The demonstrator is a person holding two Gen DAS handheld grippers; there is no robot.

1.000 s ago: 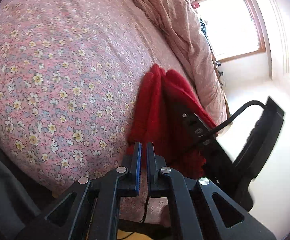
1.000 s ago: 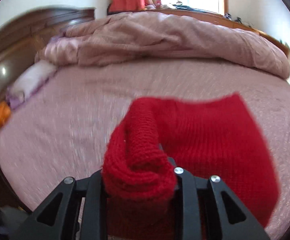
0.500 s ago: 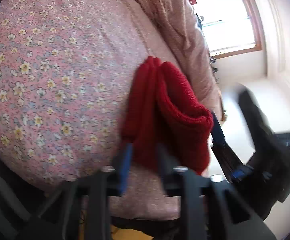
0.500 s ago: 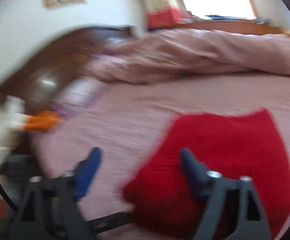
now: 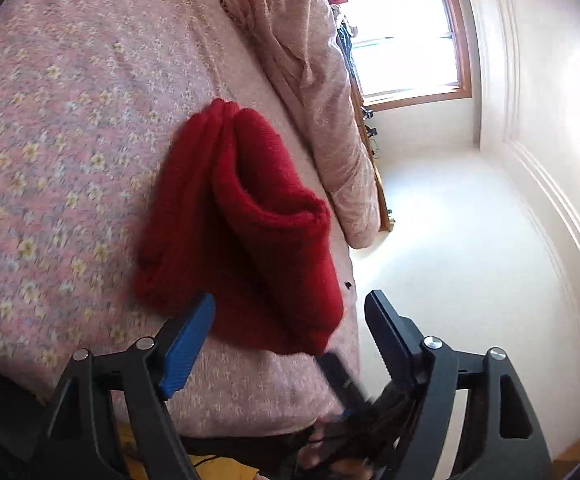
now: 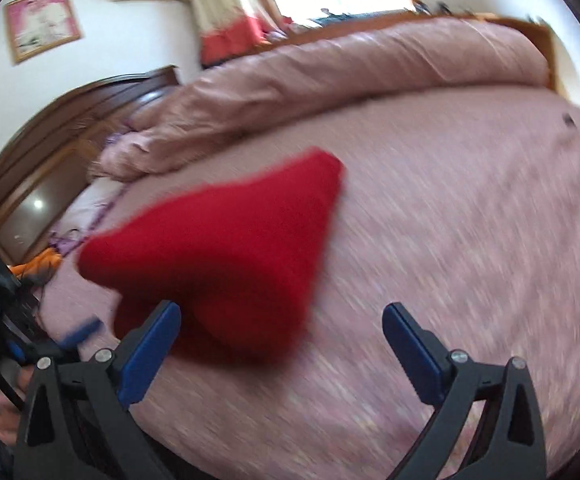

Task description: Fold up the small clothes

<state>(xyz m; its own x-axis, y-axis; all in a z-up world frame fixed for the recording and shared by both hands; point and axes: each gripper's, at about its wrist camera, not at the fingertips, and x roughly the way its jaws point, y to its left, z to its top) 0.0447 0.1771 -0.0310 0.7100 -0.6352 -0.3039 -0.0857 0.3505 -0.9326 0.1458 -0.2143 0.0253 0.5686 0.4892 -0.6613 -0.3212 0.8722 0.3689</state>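
From the left wrist, the left gripper (image 5: 290,344) stands wide open, holding nothing; its blue-padded fingers (image 5: 188,346) sit just short of the red knitted garment (image 5: 242,232). The garment lies folded in layers on the floral bed sheet (image 5: 50,160), near the bed's edge, its upper layer bulging open like a pouch. A window (image 5: 402,40) shows only here.

From the right wrist, the right gripper (image 6: 282,354) is likewise spread wide and empty. The garment (image 6: 226,256) is motion-blurred ahead of it. Only this view shows the rolled pink quilt (image 6: 330,76), wooden headboard (image 6: 70,120) and framed picture (image 6: 42,22).
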